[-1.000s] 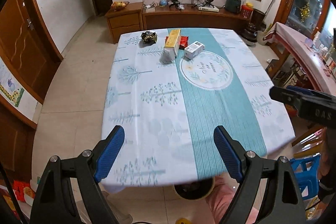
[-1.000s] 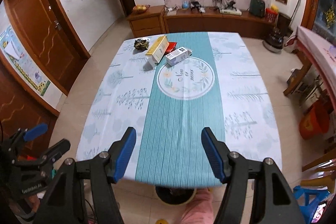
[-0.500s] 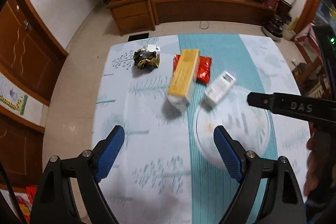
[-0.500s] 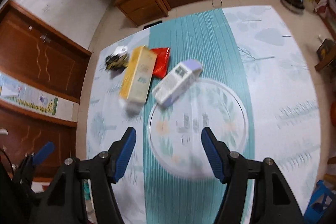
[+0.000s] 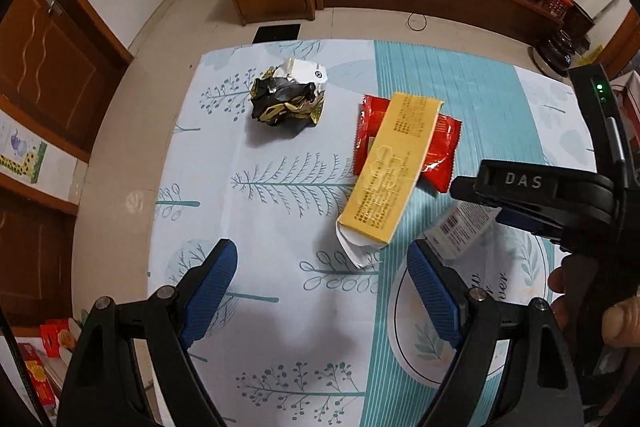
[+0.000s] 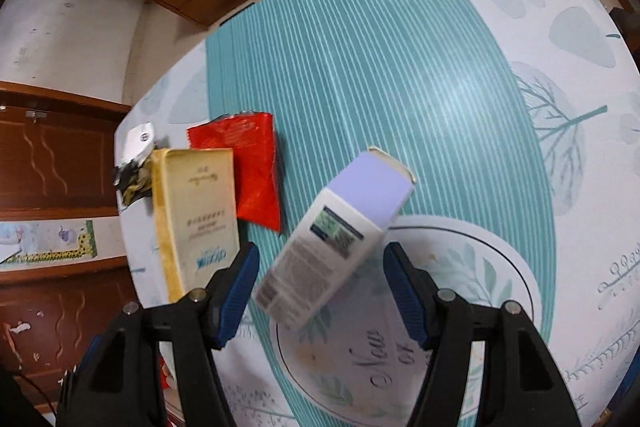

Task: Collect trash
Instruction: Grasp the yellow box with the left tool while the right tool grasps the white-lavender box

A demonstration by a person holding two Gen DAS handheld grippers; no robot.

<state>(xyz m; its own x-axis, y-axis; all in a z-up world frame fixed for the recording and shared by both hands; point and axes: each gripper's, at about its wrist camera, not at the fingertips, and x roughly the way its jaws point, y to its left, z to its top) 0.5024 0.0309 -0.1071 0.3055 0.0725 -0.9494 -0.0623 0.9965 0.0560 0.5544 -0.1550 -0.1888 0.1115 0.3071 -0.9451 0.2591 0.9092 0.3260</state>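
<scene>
1. Yellow box (image 5: 390, 171) lies on the table (image 5: 280, 327) atop the red pouch (image 5: 442, 143): light, stiff; I'd pinch its long sides.
2. White box (image 6: 336, 239) sits between my released right claw (image 6: 320, 291): crushable cardboard.
3. Crumpled wrapper (image 5: 286, 99), far corner: soft, featherlight. Left claw (image 5: 322, 297) released, empty.

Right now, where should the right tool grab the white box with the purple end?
Grab the white box across its two long sides, near the middle, coming from above. It lies flat on the tablecloth, long and narrow, and already sits between the open fingers of the right tool.
</scene>
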